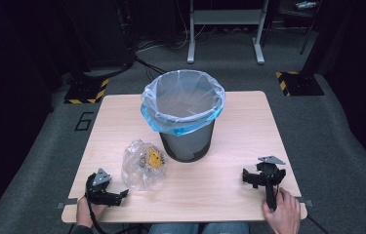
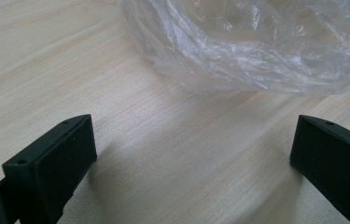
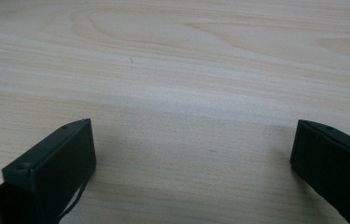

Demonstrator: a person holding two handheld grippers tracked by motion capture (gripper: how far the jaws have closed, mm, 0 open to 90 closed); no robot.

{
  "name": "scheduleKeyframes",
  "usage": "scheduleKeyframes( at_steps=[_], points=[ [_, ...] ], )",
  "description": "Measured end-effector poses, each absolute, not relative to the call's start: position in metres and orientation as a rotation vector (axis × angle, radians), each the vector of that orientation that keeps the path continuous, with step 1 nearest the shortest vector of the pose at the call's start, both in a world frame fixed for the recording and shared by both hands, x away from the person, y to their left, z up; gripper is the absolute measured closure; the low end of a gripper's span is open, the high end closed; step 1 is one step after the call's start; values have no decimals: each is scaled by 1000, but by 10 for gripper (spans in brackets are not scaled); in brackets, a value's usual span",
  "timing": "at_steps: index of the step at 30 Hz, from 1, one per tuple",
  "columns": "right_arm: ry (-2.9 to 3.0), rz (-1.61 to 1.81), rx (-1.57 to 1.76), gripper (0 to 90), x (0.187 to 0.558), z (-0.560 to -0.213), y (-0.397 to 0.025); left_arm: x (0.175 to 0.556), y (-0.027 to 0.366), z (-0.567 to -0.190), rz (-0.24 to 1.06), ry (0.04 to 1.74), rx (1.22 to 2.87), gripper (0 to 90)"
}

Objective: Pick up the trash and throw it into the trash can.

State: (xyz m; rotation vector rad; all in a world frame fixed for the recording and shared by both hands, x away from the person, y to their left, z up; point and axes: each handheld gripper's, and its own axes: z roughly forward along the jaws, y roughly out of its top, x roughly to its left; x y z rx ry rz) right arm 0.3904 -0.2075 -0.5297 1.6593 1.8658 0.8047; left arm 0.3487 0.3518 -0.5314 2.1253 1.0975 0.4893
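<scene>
The left gripper (image 1: 114,195) rests on the near left part of the table (image 1: 229,146), its jaws standing wide apart with nothing between them. In the left gripper view bare wood lies between the two black jaws, and the crumpled clear plastic bag (image 2: 256,46) sits just beyond them, close but not touching. From above, that bag (image 1: 142,165) lies just to the right of and beyond the gripper, with something yellow (image 1: 155,158) showing through its film; what else it holds is too blurred to tell.

The right gripper (image 1: 261,176) sits at the near right of the table, held by a hand (image 1: 282,212), its jaws also spread apart and empty; the right gripper view shows plain tabletop (image 3: 186,70) ahead of them. It is well apart from the bag.

Farther in, at the middle of the table, stands a dark bin (image 1: 186,141) lined with a clear and blue liner (image 1: 183,100), upright and open, just to the right of and behind the bag.

As a judgement, the work looks barely begun: the bag is ungrasped on the table, and gripping it, lifting it and dropping it into the bin all remain.
</scene>
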Motion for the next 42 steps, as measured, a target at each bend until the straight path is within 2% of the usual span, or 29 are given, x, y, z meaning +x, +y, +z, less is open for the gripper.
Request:
scheduleKeyframes(
  at_steps=[23, 33, 42],
  points=[
    [1934, 826, 1604, 0, 393, -530, -213, 350, 350, -531, 462, 1114, 2119, 3],
    [1949, 829, 1592, 0, 393, -529, -214, 349, 357, -527, 427, 1146, 2015, 0],
    [1970, 834, 1576, 0, 394, -529, -216, 346, 341, -510, 431, 1068, 1999, 0]
  ],
)
